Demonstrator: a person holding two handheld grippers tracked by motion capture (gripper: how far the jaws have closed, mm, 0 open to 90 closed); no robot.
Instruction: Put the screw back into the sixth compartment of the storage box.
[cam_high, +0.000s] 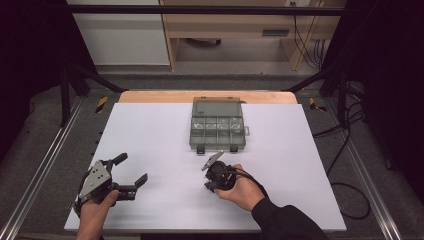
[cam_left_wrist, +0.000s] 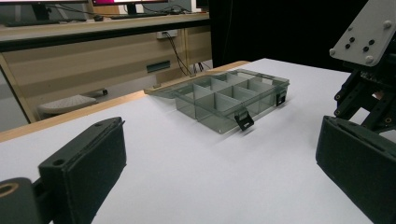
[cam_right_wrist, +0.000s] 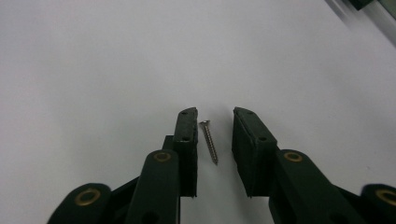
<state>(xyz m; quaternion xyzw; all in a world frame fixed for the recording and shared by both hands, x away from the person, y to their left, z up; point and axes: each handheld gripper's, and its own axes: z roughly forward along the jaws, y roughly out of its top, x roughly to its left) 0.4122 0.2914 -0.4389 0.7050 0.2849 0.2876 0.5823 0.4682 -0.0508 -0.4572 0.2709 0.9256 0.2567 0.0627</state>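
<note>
Box (cam_high: 218, 125) with little compartments sits on table (cam_high: 150, 140), toward far edge, near middle. Right gripper (cam_high: 209, 186) on near side of box, close to it. Left gripper (cam_high: 131, 175) far off to left, near front corner. Screw (cam_right_wrist: 208, 141) lies flat on table between right gripper's jaws, nearer one jaw.

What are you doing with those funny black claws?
A person holds a claw-like gripper in each hand over a white table. The right gripper points down at a small screw lying on the table, with a jaw on either side of it. The pads do not seem to press on it yet, so it is not picked up. The left gripper waits open off to the side. A clear box with little compartments sits open farther back.
</note>
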